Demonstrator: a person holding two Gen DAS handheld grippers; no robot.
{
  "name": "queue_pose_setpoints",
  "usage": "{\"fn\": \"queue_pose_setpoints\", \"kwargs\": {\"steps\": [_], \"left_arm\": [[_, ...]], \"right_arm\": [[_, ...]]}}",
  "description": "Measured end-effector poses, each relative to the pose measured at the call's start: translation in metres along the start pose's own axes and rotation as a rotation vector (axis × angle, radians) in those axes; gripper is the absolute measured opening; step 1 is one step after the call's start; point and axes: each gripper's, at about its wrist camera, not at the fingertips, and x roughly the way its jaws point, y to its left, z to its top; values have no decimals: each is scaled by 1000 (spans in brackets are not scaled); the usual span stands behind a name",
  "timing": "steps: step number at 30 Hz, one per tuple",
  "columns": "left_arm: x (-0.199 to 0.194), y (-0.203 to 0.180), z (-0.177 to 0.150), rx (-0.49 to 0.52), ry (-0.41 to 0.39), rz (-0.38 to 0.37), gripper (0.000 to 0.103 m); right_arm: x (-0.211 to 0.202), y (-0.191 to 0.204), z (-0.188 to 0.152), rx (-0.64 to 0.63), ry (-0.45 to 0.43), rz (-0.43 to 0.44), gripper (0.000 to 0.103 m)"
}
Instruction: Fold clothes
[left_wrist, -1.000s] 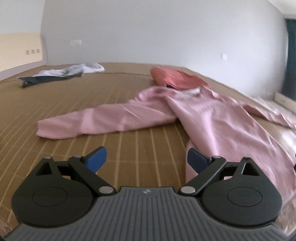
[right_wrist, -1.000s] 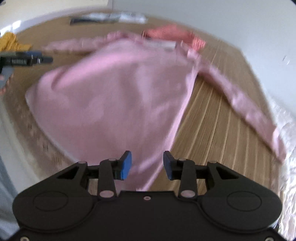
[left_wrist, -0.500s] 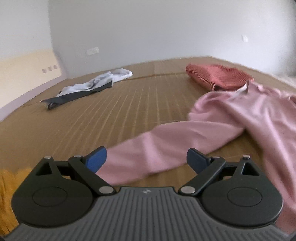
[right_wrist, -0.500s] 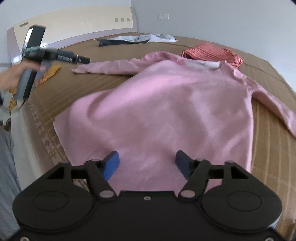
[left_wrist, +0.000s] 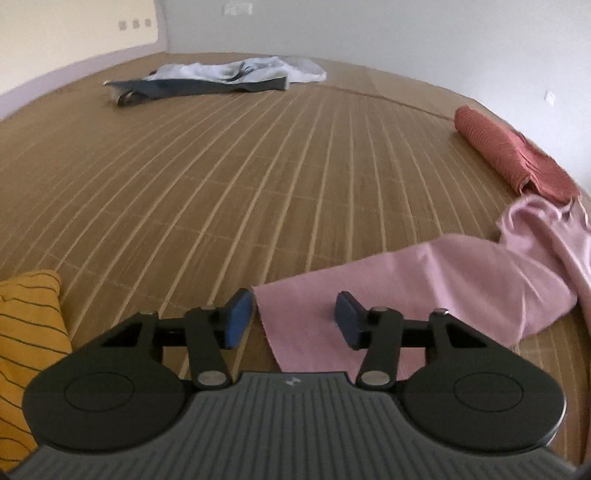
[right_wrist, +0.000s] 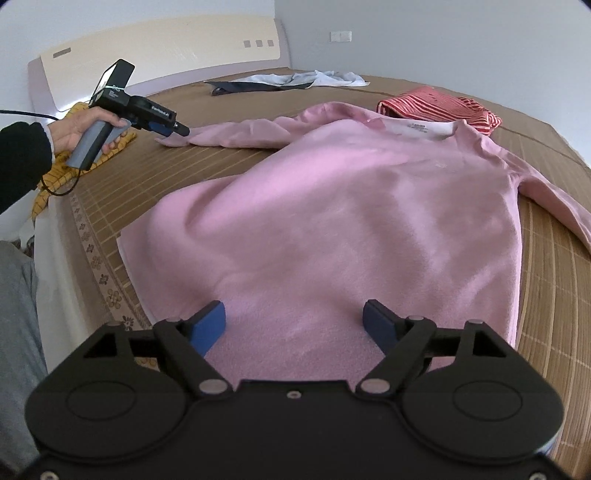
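While both claws stand spread and empty, the left claw (left_wrist: 294, 318) straddles the pink sweater's (right_wrist: 351, 206) cuff (left_wrist: 295, 314).

Definitely a bedroom in someone's home. Big bed covered with a woven bamboo mat (left_wrist: 258, 155), cream headboard (right_wrist: 166, 51) off to the far left beyond the right jaws, plain white walls with a wall switch (right_wrist: 340, 36). Laundry scattered over the mat: pink sweatshirt (right_wrist: 351, 221) right ahead of those jaws, red striped top (right_wrist: 436, 105) past it, mustard striped garment (left_wrist: 26, 332) left of the left jaws.
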Motion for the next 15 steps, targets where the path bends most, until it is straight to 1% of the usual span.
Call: {"fn": "queue_pose_setpoints", "kwargs": {"steps": [1,2,3,5,6,8,11,12,15], "left_arm": [[-1,-3,-2,2,-4,-2,37],[-1,-6,-4,-2,-6,-6,11],[-3,-10,-5,-4,-11,-4,8],[-5,-20,-6,21,-31,14,5],[-10,-24,-5,34,-55,20,5],[-34,-32,-1,58,-147,15,5],[-86,-39,4,117,-238,-68,5],[-101,-41,5,140,-256,-96,5],[-138,-51,-7,239,-238,-189,5]], "right_arm": [[0,1,0,-2,1,-1,85],[1,1,0,-5,2,-3,85],[2,2,0,-8,1,-5,86],[2,3,0,-8,-4,-7,86],[2,3,-1,-9,-6,-8,86],[2,3,-2,-7,-10,-9,86],[2,3,-2,-7,-9,-12,86],[2,3,-2,-7,-8,-13,86],[3,3,-1,-9,-4,-20,86]]}}
